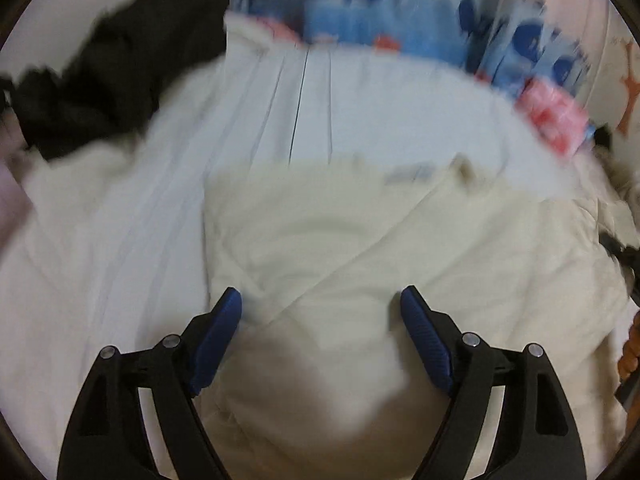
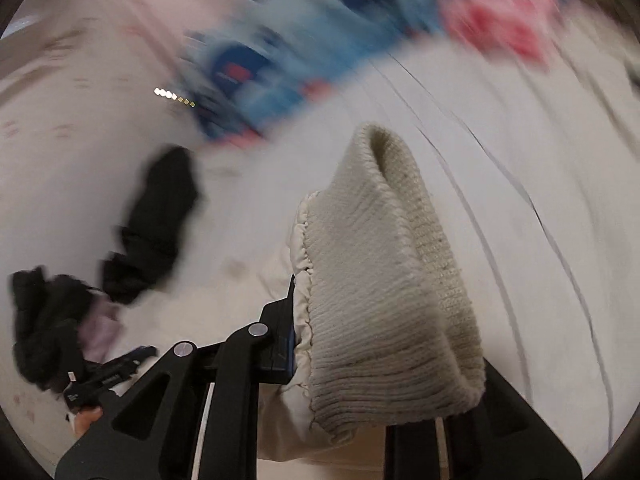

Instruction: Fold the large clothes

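A bed (image 1: pixel 340 112) covered by a white sheet with thin stripes carries everything. Directly under the open left claw (image 1: pixel 320 320) lies a cream garment (image 1: pixel 360 248). Beyond it and to its left sits a black garment (image 1: pixel 120 64); straight ahead, at the far edge, a blue whale-print blanket (image 1: pixel 360 4).

One cream jacket (image 1: pixel 360 248), one black garment (image 1: pixel 116 64), one whale-print blanket (image 1: pixel 360 4), one white sheet (image 1: pixel 360 108)
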A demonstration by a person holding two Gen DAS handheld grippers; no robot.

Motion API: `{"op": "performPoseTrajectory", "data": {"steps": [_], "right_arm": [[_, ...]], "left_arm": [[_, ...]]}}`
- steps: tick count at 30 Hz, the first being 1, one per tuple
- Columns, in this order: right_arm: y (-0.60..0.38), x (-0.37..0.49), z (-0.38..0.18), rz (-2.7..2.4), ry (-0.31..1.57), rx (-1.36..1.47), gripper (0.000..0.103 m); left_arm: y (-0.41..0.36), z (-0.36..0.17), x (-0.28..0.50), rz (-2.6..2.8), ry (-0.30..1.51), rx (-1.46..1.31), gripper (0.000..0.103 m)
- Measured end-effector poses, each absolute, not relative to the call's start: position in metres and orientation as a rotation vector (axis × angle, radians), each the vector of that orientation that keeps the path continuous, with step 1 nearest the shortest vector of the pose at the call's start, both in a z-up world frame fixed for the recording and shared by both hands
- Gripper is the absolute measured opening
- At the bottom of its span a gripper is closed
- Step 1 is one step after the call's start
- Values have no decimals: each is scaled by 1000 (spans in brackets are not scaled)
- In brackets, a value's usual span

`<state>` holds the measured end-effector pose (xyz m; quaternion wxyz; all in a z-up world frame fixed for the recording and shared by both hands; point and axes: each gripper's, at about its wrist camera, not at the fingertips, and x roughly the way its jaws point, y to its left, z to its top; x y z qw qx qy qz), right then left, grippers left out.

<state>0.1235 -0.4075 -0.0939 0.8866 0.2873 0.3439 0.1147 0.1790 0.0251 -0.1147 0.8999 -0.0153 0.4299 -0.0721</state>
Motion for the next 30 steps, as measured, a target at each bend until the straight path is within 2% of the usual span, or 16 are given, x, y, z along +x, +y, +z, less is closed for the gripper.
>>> {"op": "performPoseTrajectory", "data": {"steps": [2, 3, 7, 11, 14, 16, 19, 22, 24, 25, 30], "right_arm": [[-423, 121, -139, 307, 795, 742, 21], [-430, 118, -142, 330, 795, 792, 24], [-460, 104, -123, 273, 731, 861, 50], [-498, 69, -109, 36, 665, 864, 51], [-484, 43, -63, 43, 498, 679, 52], [-459, 45, -43, 123, 472, 558, 56], [-411, 70, -42, 245, 590, 375, 56], [-397, 107, -96, 135, 856, 274, 56], [-411, 116, -121, 116, 877, 337, 58], [-419, 118, -122, 100, 890, 381, 68], [-451, 82, -101, 140, 880, 450, 70]], "left_arm": [[23, -126, 176, -145, 875, -26, 80], [23, -126, 175, -141, 868, -23, 80], [25, -125, 175, -141, 880, -23, 80], [23, -115, 166, -121, 884, -39, 80], [23, -101, 149, -123, 846, -42, 82], [24, -97, 143, -121, 827, -44, 86], [24, -105, 145, -124, 853, -48, 86], [29, -123, 151, -114, 892, -71, 95], [40, -134, 153, -162, 925, -168, 96], [43, -134, 153, -165, 936, -190, 96], [79, -97, 125, -168, 922, -216, 96]]}}
